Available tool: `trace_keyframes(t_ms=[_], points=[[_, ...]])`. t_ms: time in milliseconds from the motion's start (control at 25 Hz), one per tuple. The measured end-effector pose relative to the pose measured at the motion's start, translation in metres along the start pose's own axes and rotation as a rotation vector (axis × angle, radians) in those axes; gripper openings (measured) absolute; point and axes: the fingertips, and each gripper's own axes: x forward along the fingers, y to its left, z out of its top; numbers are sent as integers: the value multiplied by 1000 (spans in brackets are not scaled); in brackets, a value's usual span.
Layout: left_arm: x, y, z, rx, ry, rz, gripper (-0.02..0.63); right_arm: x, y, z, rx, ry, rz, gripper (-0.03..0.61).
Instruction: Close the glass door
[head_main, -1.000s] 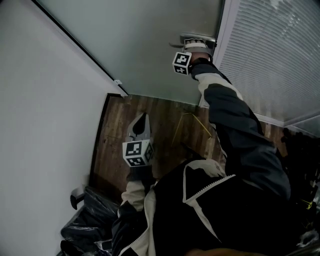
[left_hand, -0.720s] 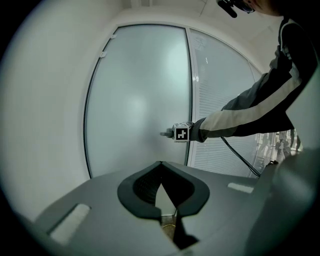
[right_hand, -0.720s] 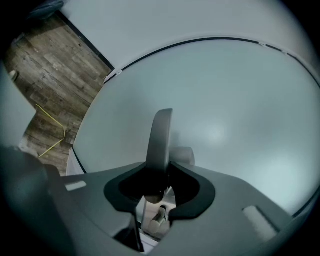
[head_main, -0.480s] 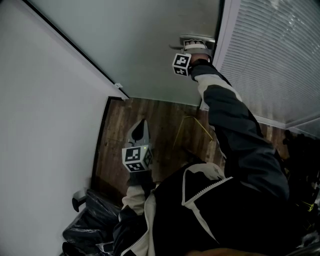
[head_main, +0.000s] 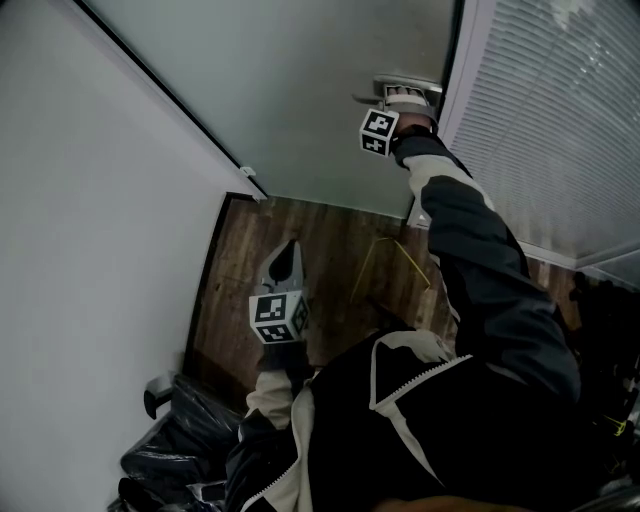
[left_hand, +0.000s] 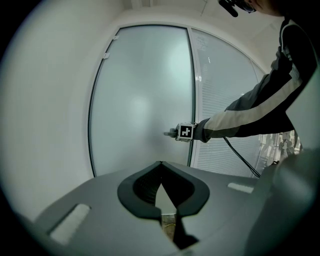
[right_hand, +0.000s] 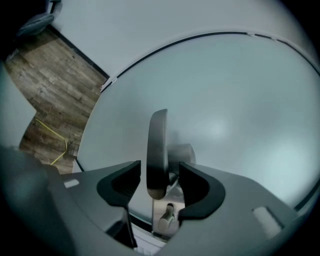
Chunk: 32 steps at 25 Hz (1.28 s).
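A dark wood-plank floor (head_main: 300, 235) is bounded by a white wall (head_main: 90, 200). The frosted glass door (head_main: 300, 90) is faced by the right gripper (right_hand: 159, 177). Its jaws have just been opening, and the lever handle (right_hand: 156, 150) stands unpressed between them. A thumb-turn (right_hand: 167, 215) below the handle is shown only in the right gripper view. The left gripper (head_main: 283, 262) is held closed on nothing.

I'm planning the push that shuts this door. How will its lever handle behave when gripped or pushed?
The lever handle looks like smooth, rounded metal, so a grip may slide along it. It sits on a round hub, so a sideways push would probably turn it rather than move the frosted glass door. It looks stiff, unlikely to bend.
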Motion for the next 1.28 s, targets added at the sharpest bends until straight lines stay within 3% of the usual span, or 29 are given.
trace_keyframes(t_ms=[120,240,400,560,680,1280], points=[[-1,4,3,-5,-11,-3,3,-18,-3,3,152,-59,17,292],[6,4,7,-17,-30,-19,3,-63,-2,14,477,-216,73,286],[15,7,28,-35,-84,-45,3,-170,10,40,981,-524,212,201],[18,12,52,-52,-150,-79,3,-270,38,65,1235,-706,298,84],[17,8,63,-50,-179,-124,3,-320,61,79,1294,-737,331,5],[-53,19,48,-26,-167,-331,3,-424,108,138,1301,-590,210,0]])
